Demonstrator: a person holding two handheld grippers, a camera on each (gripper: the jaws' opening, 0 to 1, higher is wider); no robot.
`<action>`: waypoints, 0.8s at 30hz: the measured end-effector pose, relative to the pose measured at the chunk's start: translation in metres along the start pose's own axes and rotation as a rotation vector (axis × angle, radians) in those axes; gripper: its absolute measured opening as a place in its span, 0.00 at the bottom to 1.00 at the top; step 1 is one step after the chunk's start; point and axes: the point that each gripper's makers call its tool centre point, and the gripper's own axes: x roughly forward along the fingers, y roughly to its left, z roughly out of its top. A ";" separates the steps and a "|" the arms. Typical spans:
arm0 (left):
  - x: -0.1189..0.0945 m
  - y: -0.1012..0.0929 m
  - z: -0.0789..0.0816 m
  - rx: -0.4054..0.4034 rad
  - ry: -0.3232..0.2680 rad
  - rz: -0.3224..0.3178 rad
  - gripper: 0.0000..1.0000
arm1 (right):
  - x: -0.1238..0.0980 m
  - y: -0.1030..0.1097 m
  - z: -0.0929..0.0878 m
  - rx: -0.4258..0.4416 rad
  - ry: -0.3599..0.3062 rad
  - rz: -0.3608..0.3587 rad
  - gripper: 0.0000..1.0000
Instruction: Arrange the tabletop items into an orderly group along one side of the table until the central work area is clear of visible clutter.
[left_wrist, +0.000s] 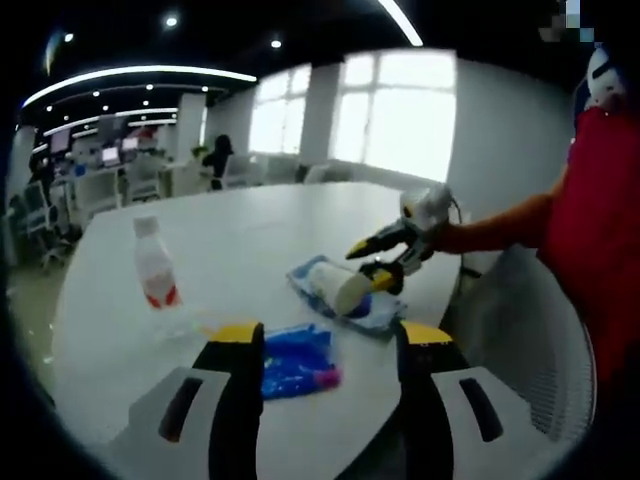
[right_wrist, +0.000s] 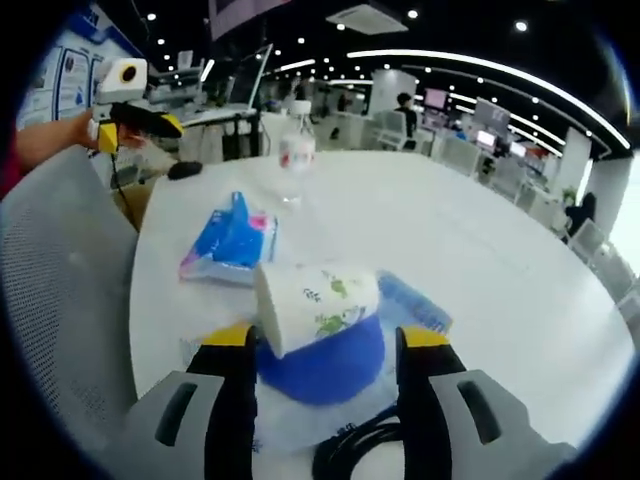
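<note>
A clear water bottle (left_wrist: 155, 265) (right_wrist: 296, 150) with a red label stands on the round white table (left_wrist: 260, 215) (right_wrist: 480, 250). A blue tissue pack (left_wrist: 295, 360) (right_wrist: 230, 240) lies near the table's edge, seen between the jaws of my open left gripper (left_wrist: 330, 340), which hovers back over the edge (right_wrist: 165, 127). A paper cup (left_wrist: 338, 287) (right_wrist: 318, 298) lies on its side on a blue round item (right_wrist: 325, 372) and a blue-and-white wrapper (left_wrist: 375, 312). My right gripper (right_wrist: 325, 340) (left_wrist: 363, 267) is open, with its jaws on either side of the cup.
A grey mesh chair (left_wrist: 530, 340) (right_wrist: 60, 290) stands against the table's edge by the person in red (left_wrist: 600, 220). A black cable (right_wrist: 350, 455) loops below the right gripper's jaws. Desks and monitors (left_wrist: 110, 170) fill the office behind.
</note>
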 end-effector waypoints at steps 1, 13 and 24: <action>0.001 0.000 0.000 -0.001 0.002 -0.003 0.49 | 0.000 -0.002 -0.001 0.003 0.002 -0.006 0.54; 0.005 -0.001 0.001 -0.005 0.004 -0.026 0.47 | -0.011 -0.023 -0.007 0.029 0.011 -0.070 0.42; 0.005 -0.003 0.002 0.004 0.016 -0.036 0.46 | -0.010 -0.023 -0.006 0.006 0.007 -0.067 0.20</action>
